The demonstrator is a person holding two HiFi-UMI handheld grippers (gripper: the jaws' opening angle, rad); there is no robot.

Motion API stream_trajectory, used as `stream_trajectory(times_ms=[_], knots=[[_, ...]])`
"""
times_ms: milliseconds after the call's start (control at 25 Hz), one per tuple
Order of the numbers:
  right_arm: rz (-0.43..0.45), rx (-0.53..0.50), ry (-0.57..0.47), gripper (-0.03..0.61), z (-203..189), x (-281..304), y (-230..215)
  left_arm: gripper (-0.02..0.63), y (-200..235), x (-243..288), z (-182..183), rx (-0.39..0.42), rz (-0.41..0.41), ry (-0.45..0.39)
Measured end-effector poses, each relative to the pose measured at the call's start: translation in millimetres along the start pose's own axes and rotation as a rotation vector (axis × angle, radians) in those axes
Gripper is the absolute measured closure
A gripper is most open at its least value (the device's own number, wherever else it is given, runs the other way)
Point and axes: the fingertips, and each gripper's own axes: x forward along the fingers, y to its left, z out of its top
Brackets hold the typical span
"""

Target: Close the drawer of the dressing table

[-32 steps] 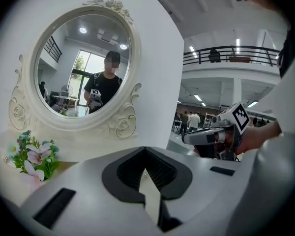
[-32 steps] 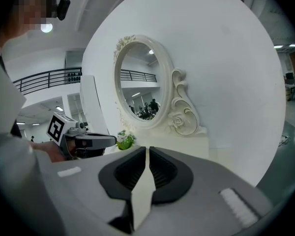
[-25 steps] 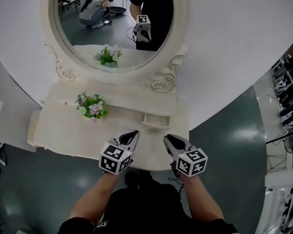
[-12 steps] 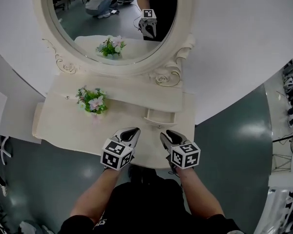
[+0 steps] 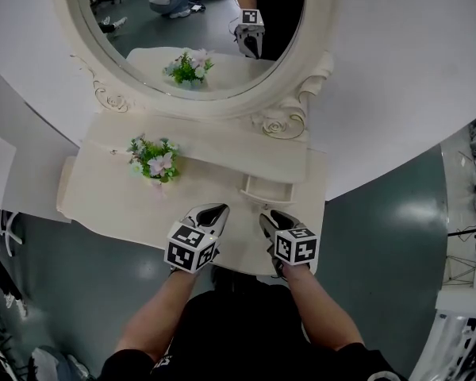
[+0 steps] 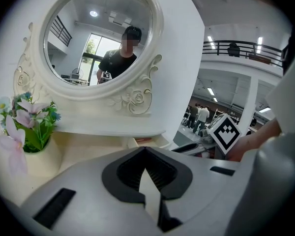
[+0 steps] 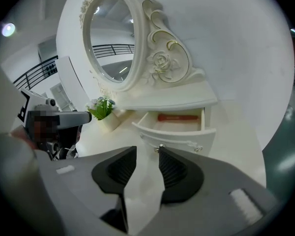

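The cream dressing table [image 5: 119, 205] carries a small drawer [image 5: 266, 189] under the mirror shelf, pulled open. In the right gripper view the drawer [image 7: 179, 132] shows its front with a small knob [image 7: 161, 145] and a red item [image 7: 177, 117] lying inside. My right gripper [image 7: 147, 154] points at the drawer front from a little way off. Its jaws have just been opening and nothing is between them. Over the table's front edge, my left gripper [image 5: 212, 211] is shut and empty. My right gripper [image 5: 267, 215] hovers beside it, just in front of the drawer.
A small pot of flowers [image 5: 155, 163] stands on the table's left part. The oval mirror [image 5: 190, 30] with its carved frame rises behind the shelf. Grey-green floor surrounds the table, and people show in the mirror's reflection.
Both grippers have sunk towards the table's front edge, the right one more. The right gripper now sits closer to the open drawer.
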Motion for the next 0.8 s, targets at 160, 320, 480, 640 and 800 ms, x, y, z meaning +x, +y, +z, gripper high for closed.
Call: stream_trajectory(times_ms=[160, 320, 480, 640, 800], knots=[[-0.027, -0.025, 0.048, 0.426, -8, 14, -8, 0.608, 4, -3, 2, -0.015, 0.008, -0.006], [-0.051, -0.036, 0.081, 0.422, -13, 25, -16, 0.607, 10, -6, 2, -0.026, 0.019, -0.009], [-0.06, -0.042, 0.089, 0.422, -13, 33, -16, 0.607, 14, -7, -3, -0.041, 0.026, -0.003], [-0.084, -0.05, 0.09, 0.433, -12, 37, -18, 0.609, 16, -8, -4, -0.047, 0.025, -0.002], [-0.099, -0.056, 0.097, 0.477, -13, 36, -23, 0.607, 16, -10, -3, -0.047, 0.024, -0.005]])
